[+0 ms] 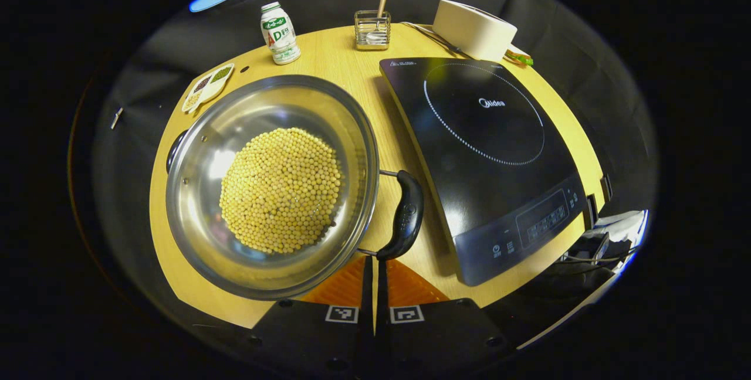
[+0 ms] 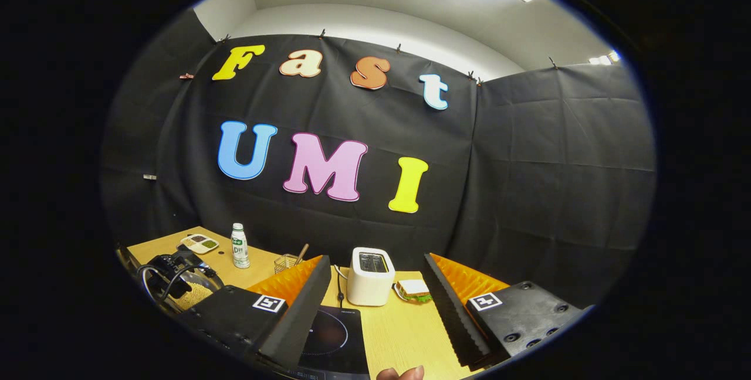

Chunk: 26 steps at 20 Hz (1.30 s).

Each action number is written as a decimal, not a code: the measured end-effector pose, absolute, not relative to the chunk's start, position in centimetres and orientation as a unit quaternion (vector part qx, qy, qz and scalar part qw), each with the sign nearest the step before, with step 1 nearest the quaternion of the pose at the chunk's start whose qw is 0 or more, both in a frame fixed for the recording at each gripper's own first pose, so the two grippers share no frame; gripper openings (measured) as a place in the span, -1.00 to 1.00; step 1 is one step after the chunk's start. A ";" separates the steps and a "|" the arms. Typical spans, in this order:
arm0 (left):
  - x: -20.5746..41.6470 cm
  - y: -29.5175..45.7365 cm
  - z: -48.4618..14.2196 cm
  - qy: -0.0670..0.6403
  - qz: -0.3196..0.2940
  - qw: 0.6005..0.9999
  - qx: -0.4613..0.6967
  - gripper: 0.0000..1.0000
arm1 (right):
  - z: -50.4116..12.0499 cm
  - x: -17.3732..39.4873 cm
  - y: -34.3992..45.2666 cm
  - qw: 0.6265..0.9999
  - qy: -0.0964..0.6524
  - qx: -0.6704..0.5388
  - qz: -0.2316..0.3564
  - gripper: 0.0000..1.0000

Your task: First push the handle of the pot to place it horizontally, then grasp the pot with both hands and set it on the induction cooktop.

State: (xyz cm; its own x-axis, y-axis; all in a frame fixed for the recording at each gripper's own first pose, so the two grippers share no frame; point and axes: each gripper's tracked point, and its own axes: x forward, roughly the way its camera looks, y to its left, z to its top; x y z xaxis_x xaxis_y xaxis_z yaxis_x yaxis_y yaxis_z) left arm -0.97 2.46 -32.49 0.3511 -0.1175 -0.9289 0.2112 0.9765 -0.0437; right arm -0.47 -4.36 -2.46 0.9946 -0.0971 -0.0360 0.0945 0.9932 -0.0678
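The table (image 1: 364, 84) is seen from above in the left gripper view, and on it the two large things of the task lie side by side: the induction cooktop (image 1: 487, 157) to the right and the pot (image 1: 270, 186) to its left, close by but apart, with a strip of bare wood between them. The pot stands on the table, not on the cooktop, and a heap of yellow beans (image 1: 281, 189) is held in it.

The coming move is judged to turn on the near handle (image 1: 405, 216) – a dark grip on two wire stems at the pot's right rim. Its long axis runs toward and away from the camera, roughly along the left gripper's own pointing line rather than across it. The left gripper (image 1: 374, 271) is placed just behind the handle's near end, almost touching it (contact cannot be confirmed), with its fingers drawn together and nothing between them. A second handle (image 1: 173, 148) is seen at the pot's far left rim.

The left gripper is clearly the nearer one. The right gripper (image 2: 375, 309) is held higher and level, spread wide and empty, looking toward the booth wall; by its view the toaster (image 2: 369, 277) and a sandwich (image 2: 413, 289) are shown upright beyond the cooktop – and the left gripper's body is caught at its lower left, over the pot.
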 end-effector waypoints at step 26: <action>6.0 0.3 -28.0 0.453 -0.087 0.887 -0.003 -0.89 | -4.4 0.5 -2.8 0.998 0.055 -0.022 -0.029 0.95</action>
